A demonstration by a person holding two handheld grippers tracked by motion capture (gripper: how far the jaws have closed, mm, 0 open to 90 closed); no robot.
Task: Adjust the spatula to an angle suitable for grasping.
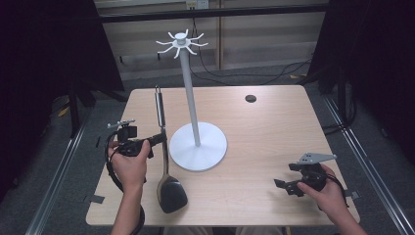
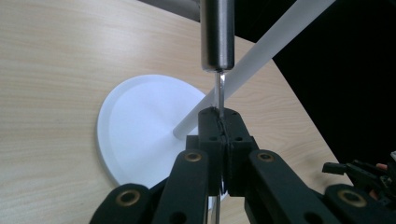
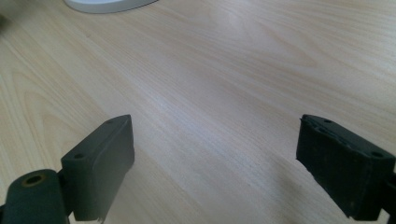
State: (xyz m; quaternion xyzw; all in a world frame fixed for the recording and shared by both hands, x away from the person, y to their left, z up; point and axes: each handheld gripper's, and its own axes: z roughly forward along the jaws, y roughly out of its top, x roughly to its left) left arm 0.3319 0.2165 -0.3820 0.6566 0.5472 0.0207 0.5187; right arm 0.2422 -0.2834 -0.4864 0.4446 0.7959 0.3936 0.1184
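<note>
We have the left hand-held gripper (image 1: 157, 139) pinched on the thin shank of the spatula (image 1: 166, 161), which lies lengthwise on the counter (image 1: 274, 127) just left of the white stand (image 1: 197, 146), while the right hand-held gripper (image 1: 284, 185) rests spread, well apart.

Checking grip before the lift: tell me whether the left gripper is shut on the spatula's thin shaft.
Yes. The left gripper has its jaws closed on the spatula, clamping its thin shaft.

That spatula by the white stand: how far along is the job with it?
Done: the left gripper has clamped the spatula at its thin metal shaft. In hand: nothing more; its black head sits low at the table. Probably left: hanging it on the hook stand. The right gripper waits open.
</note>
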